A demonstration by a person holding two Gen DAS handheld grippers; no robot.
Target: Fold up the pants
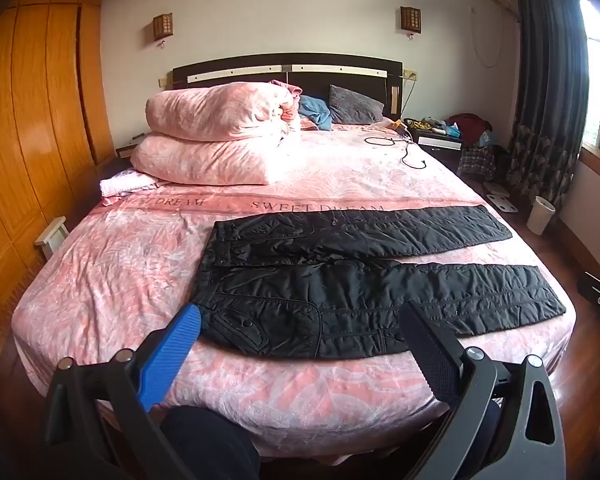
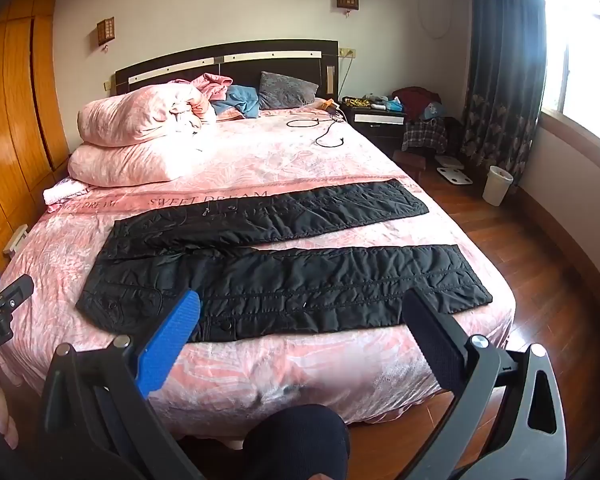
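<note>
We find the left gripper held above the near edge of the bed, its jaws wide apart and holding nothing, one ribbed blue finger pad on one side and one black textured finger pad on the other. The right gripper is in the same condition, jaws spread and empty, poised over the nearer trouser leg. We judge both are held back and open because no grasp has begun; the fold is not yet started. Between and beyond the fingers lie the black quilted padded pants, spread flat across the foot of the bed, waistband toward the wardrobe side and the two legs running toward the window side, parted by a narrow strip of sheet. That layout suits a first fold of one leg onto the other. The fabric appears slightly glossy, stitched in lengthwise channels, with a snap-fastened flap pocket near the hip; we expect it to be bulky and springy, inclined to reopen after creasing. Beneath is the pink floral bed sheet, soft and wrinkled, printed with lettering. Further off sits a stack of folded pink quilts near the dark wooden headboard, a black cable loose on the sheet, and orange wooden wardrobe doors alongside.
</note>
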